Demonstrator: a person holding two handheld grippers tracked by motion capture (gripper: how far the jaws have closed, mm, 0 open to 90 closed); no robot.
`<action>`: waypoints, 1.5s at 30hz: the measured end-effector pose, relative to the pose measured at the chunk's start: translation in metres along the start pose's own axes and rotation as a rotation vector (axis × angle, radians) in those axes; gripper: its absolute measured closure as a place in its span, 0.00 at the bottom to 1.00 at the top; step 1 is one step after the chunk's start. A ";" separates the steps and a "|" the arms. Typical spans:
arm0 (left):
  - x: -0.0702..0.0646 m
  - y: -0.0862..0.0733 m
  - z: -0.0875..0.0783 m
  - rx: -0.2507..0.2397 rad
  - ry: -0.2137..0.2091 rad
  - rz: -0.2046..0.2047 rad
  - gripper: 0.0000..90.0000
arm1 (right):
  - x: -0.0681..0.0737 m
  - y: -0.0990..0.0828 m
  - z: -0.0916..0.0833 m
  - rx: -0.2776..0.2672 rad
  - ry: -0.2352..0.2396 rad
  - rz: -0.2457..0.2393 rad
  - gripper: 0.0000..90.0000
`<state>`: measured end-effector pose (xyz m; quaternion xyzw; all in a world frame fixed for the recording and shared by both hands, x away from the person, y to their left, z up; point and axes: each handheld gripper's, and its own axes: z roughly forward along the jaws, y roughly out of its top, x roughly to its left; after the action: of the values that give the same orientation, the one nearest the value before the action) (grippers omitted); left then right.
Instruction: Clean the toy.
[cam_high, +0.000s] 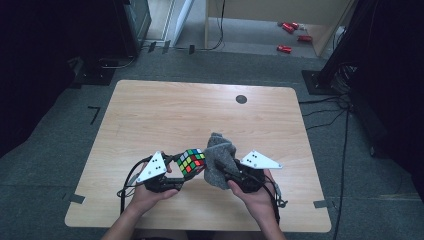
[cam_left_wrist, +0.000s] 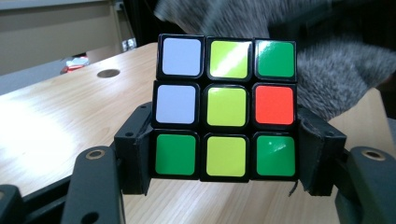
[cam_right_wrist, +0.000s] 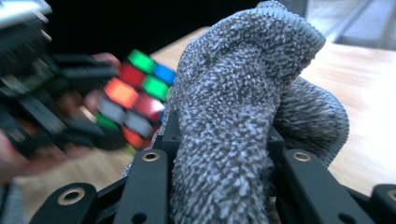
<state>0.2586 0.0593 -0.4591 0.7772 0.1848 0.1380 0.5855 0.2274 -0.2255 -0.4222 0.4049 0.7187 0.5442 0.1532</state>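
My left gripper (cam_high: 186, 172) is shut on a colour cube (cam_high: 192, 161), held a little above the front of the wooden table (cam_high: 150, 115). In the left gripper view the cube (cam_left_wrist: 226, 106) fills the centre, its bottom row squeezed between the two black jaws. My right gripper (cam_high: 218, 167) is shut on a bunched grey cloth (cam_high: 220, 157), which hangs just right of the cube. In the right gripper view the cloth (cam_right_wrist: 238, 107) bulges up between the jaws, and the cube (cam_right_wrist: 135, 100) with the other gripper shows blurred at the left.
A small dark round hole (cam_high: 241, 99) sits near the table's far right edge. On the floor beyond lie red objects (cam_high: 291, 36), with cables (cam_high: 330, 107) and dark stands to the right. The person's hands come in over the table's front edge.
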 end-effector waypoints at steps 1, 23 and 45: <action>-0.002 0.004 0.002 0.010 -0.011 0.009 0.38 | 0.005 0.010 0.000 -0.013 0.028 0.002 0.74; -0.003 -0.001 -0.004 -0.005 -0.054 0.101 0.38 | 0.001 0.002 0.028 -0.029 0.104 0.159 0.74; 0.001 0.003 -0.012 -0.030 0.005 0.063 0.38 | -0.003 0.001 0.027 0.010 -0.010 0.108 0.73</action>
<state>0.2544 0.0693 -0.4529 0.7734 0.1597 0.1609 0.5920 0.2481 -0.2100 -0.4320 0.4465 0.6976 0.5463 0.1250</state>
